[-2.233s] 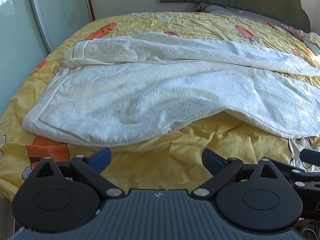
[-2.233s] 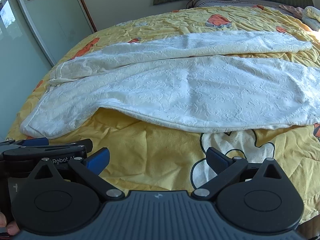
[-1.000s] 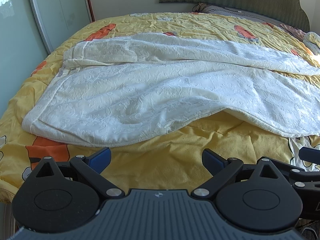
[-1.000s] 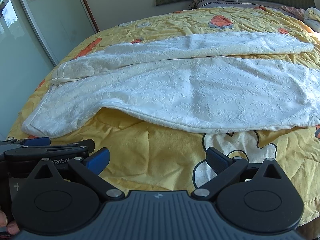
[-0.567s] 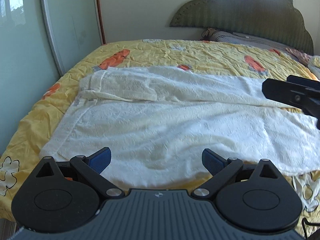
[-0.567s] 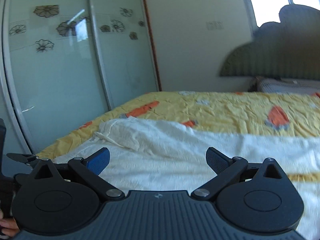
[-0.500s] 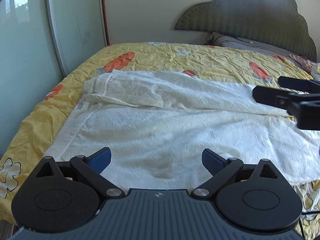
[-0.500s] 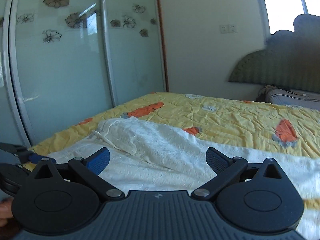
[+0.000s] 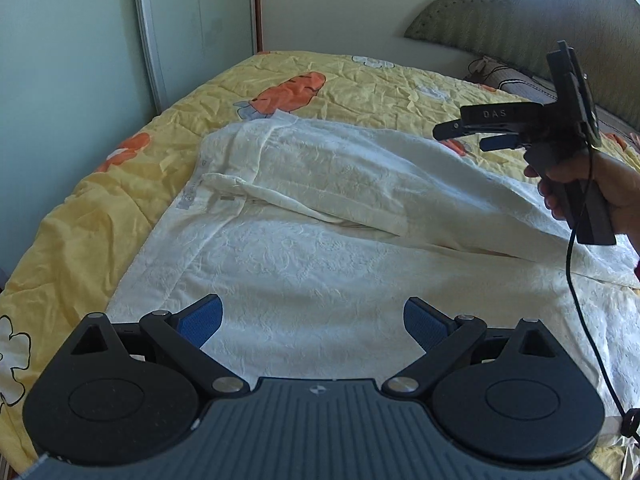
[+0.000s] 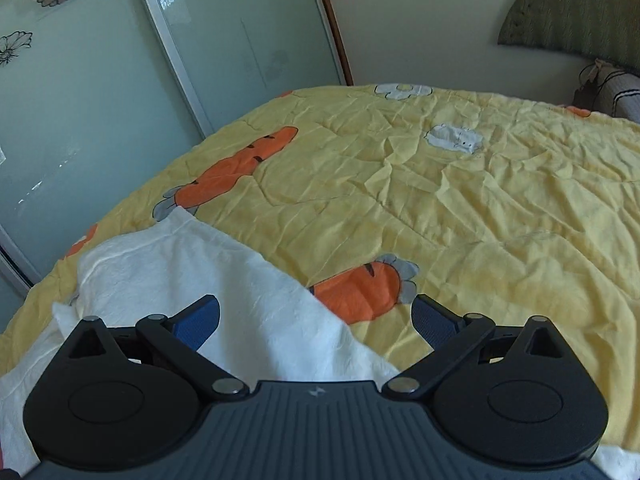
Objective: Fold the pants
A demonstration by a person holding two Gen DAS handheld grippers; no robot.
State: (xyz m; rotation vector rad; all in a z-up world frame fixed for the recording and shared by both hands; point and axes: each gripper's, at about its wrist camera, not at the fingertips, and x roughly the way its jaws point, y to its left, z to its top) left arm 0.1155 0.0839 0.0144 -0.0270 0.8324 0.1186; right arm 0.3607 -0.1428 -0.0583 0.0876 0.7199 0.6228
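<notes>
White textured pants [image 9: 320, 240] lie spread across the yellow bedspread, waistband at the left, legs running right. My left gripper [image 9: 312, 320] is open and empty, hovering over the near leg close to the waist. My right gripper [image 10: 316, 320] is open and empty above the far leg's far edge [image 10: 224, 280]. In the left wrist view the right gripper [image 9: 472, 132] shows at the upper right, held by a hand above the far leg.
The bed has a yellow quilt [image 10: 460, 184] with orange carrot prints. Glass sliding wardrobe doors [image 9: 80, 60] stand at the left. A padded headboard [image 9: 520, 28] and a pillow [image 10: 612, 92] are at the far right.
Both grippers have moved forward from the bed's near edge over the pants. The right gripper has swung out over the far leg, toward the wardrobe side. Both stay open.
</notes>
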